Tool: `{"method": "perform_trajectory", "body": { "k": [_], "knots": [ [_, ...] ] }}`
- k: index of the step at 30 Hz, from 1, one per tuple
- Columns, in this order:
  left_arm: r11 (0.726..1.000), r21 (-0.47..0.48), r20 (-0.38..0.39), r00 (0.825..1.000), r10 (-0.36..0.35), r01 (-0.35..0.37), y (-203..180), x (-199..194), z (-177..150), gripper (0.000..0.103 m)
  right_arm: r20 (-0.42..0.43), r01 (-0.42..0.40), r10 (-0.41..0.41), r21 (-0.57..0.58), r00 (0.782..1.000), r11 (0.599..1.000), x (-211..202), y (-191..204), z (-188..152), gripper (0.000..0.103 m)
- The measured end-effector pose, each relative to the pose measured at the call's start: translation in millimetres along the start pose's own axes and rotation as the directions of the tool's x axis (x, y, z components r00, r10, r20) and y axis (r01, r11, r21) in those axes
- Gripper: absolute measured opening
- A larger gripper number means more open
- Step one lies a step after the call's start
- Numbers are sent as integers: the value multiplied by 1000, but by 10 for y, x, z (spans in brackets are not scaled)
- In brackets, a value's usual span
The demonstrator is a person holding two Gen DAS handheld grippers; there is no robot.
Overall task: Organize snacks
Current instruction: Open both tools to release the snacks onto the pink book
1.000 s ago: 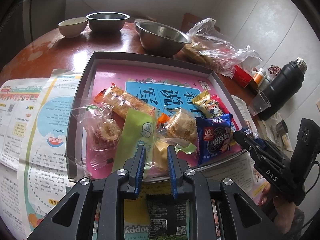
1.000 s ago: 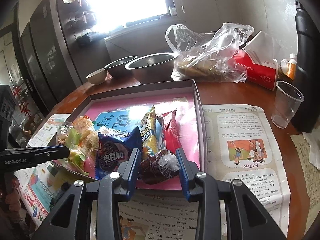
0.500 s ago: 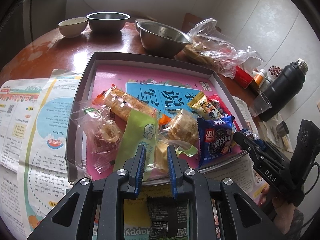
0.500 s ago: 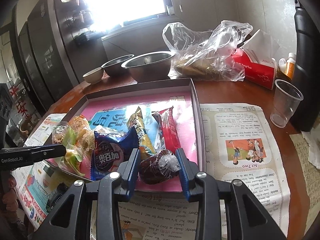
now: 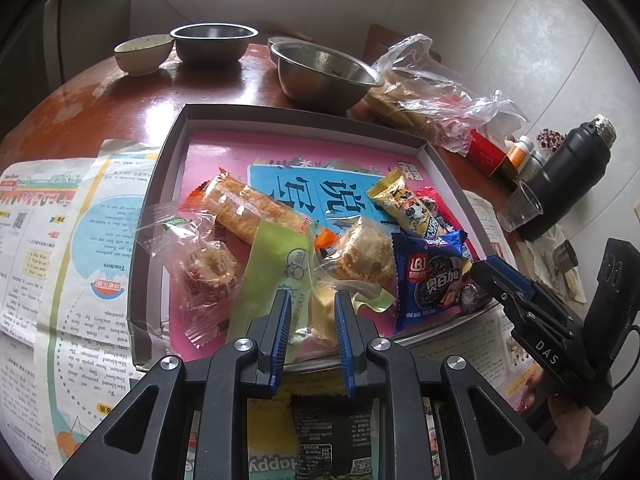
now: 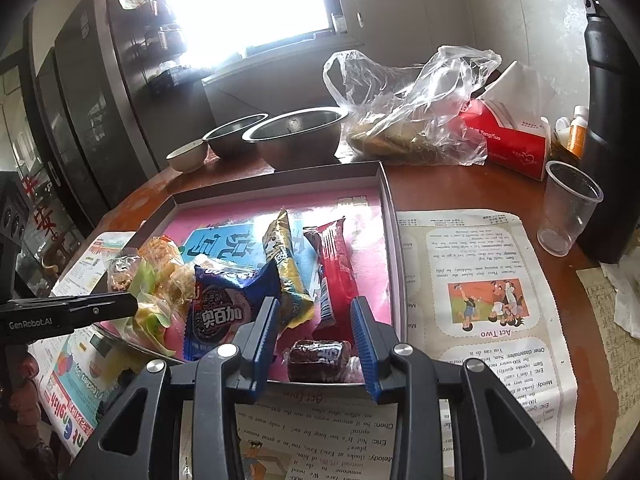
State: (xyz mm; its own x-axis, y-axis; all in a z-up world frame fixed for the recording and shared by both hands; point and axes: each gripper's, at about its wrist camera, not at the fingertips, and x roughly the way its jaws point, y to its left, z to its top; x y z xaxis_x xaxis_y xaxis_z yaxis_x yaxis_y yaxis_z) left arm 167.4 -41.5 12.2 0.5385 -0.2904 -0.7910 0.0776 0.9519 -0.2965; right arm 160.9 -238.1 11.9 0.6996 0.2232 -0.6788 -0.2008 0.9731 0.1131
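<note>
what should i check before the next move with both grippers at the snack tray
1. Right gripper open around the dark round snack: ok, it lies between the fingers with gaps on both sides.
2. Dark round snack inside the tray: ok, at the near rim.
3. Left gripper lined up on one item: cannot tell, a pale yellow snack and the green wrapper both sit at its fingers.
4. Left fingers gripping anything: cannot tell, the wrappers overlap there.
5. Grippers apart from each other: ok, they are at opposite near corners of the tray.
6. Neighbours of the dark snack: not ok, the red bar lies just beyond it.
</note>
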Motion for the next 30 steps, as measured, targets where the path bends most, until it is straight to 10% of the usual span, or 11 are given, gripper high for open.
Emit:
{"method": "perform_trajectory", "body": {
  "k": [30],
  "knots": [
    [1000,5,-4,1000,-3,3,-34,-28,-38,44,-1,-21,21,-13,1000,1000,-59,111,-3,42]
  ]
}}
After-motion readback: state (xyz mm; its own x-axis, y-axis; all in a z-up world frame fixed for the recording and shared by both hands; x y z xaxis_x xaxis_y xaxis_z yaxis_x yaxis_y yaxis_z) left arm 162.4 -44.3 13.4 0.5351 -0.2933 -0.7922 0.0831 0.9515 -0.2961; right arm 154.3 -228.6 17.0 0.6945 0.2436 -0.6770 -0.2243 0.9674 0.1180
